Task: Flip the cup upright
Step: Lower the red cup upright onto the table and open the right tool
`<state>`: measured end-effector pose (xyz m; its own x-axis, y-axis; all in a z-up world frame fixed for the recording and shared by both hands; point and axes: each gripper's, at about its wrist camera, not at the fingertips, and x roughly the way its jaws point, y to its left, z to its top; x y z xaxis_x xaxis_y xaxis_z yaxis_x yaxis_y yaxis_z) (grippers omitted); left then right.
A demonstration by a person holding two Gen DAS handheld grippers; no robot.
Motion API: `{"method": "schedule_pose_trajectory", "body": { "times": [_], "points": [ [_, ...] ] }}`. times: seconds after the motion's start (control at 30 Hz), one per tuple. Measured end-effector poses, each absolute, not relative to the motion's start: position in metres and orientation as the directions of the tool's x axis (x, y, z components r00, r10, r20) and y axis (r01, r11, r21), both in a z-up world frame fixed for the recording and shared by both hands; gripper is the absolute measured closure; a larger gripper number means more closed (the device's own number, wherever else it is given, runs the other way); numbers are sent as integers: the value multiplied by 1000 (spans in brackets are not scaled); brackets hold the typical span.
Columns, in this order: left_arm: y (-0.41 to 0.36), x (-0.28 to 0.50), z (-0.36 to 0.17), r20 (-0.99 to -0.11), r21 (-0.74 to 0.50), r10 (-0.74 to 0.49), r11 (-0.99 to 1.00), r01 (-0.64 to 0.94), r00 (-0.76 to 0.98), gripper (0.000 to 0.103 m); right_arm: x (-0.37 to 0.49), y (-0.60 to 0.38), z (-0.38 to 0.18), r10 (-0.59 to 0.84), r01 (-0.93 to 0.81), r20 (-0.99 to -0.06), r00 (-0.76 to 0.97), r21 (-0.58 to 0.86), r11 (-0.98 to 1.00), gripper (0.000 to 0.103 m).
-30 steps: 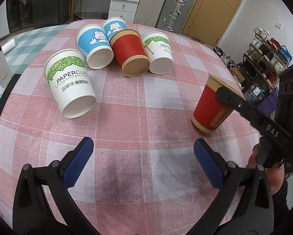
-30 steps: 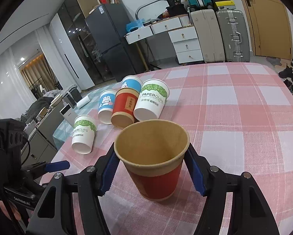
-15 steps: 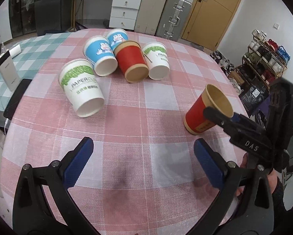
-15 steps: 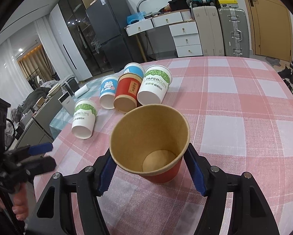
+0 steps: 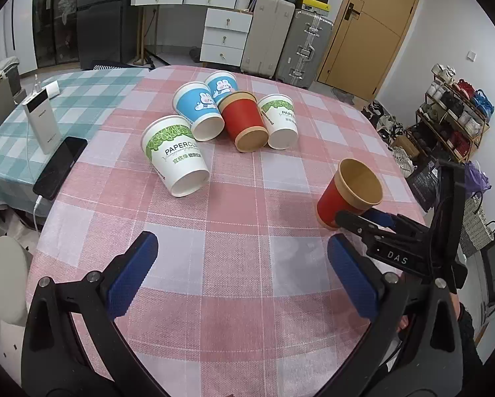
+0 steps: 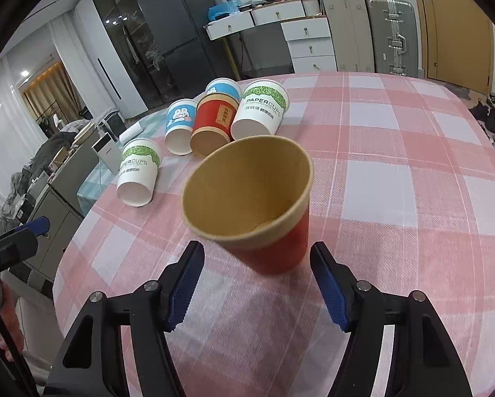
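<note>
- Now, left wrist view: red cup (image 5: 348,192) stands mouth-up on the pink checked tablecloth (image 5: 234,218), well apart from the lying cup cluster (image 5: 221,122), nearer the table's right edge. Left gripper (image 5: 241,278) is spread wide, holding nothing, cup off to its right.
- Right wrist view: right gripper (image 6: 257,287) is parted, pads clear of the red cup (image 6: 267,231) just ahead between them; cup axis roughly vertical. Right hand is far nearer; flip looks done.

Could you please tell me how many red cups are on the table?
2: one red cup upright by the right tongs, another inverted in the far cluster.
</note>
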<state>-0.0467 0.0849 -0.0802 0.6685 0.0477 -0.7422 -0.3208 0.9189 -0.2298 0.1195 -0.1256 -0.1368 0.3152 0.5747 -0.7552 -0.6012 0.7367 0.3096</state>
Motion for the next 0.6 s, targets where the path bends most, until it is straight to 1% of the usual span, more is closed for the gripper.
{"method": "schedule_pose_trajectory", "body": {
  "times": [0.07,0.13,0.17,0.3,0.47,0.57,0.6],
  "points": [
    [82,-52,-75,-736,-226,52,921,-317,675,1,111,-133,-129,578,-599,-747,328,308,739,31],
    [78,-56,-71,-733,-214,59,925,-313,678,1,100,-142,-116,587,-599,-729,352,306,740,23],
    [74,-58,-68,-726,-215,55,929,-302,685,1,95,-146,-109,591,-600,-718,368,302,741,22],
    [54,-59,-54,-698,-192,45,950,-248,714,1,73,-165,-70,583,-593,-670,458,258,763,4],
    [32,-44,-36,-664,-157,49,966,-204,746,1,61,-187,-40,586,-565,-630,509,269,780,2],
    [23,-30,-30,-650,-126,92,966,-227,754,1,60,-197,-28,605,-572,-594,530,276,772,2],
    [21,-25,-28,-644,-127,85,968,-217,760,1,60,-199,-24,608,-574,-582,540,274,772,2]
  ]
}}
